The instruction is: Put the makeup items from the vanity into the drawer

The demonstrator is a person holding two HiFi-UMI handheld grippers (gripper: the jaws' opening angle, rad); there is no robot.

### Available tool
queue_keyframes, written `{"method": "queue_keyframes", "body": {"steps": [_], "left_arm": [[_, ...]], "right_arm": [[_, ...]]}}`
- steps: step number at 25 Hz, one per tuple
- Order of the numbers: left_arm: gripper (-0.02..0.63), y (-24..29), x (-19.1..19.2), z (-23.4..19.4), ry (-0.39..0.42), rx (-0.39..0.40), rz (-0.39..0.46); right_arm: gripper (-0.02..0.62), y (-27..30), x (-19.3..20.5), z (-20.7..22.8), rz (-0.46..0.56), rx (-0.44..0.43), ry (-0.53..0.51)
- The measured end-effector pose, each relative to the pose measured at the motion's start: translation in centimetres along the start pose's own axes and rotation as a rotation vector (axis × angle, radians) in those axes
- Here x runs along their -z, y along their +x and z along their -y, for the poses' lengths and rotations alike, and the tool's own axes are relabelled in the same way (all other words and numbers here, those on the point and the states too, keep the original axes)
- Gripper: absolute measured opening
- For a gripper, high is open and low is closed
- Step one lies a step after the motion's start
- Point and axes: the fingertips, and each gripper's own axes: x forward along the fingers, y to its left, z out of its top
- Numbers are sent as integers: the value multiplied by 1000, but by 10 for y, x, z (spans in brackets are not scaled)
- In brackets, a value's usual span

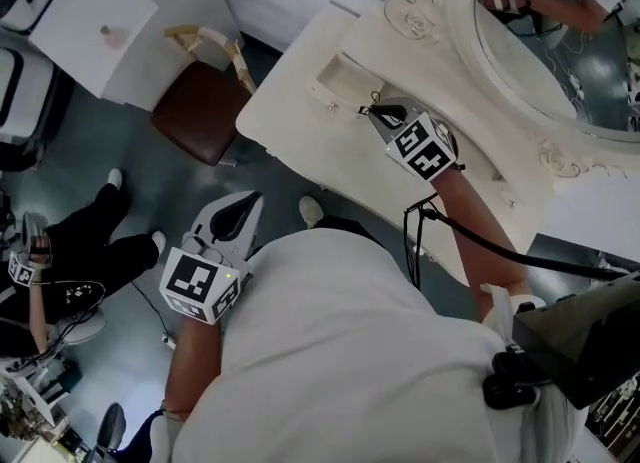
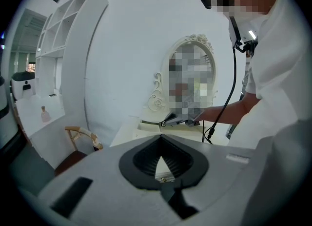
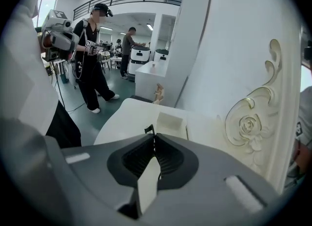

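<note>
Two grey tongs in play: the left tongs (image 1: 248,203) hang closed and empty beside the body, while the right tongs (image 3: 153,137) pinch one small, thin black item (image 3: 148,130) over the cream desk (image 1: 290,101). Just beyond sits one shallow open cream drawer (image 3: 170,121), then one oval carved-frame mirror (image 1: 560,51).

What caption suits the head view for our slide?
Right gripper pinching a small black item over the cream vanity top; left gripper hanging shut above grey floor.
</note>
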Motion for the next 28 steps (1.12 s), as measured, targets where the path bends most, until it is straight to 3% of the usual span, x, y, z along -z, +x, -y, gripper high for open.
{"method": "queue_keyframes", "body": {"steps": [16,28], "left_arm": [[3,-22,10,-29,-72,-121,13],[3,-21,7,-49,-100,-152,16]], "right_arm": [[15,84,-20,26,-45,-85,7],[15,132,-15,38,-131,-127,42]]}}
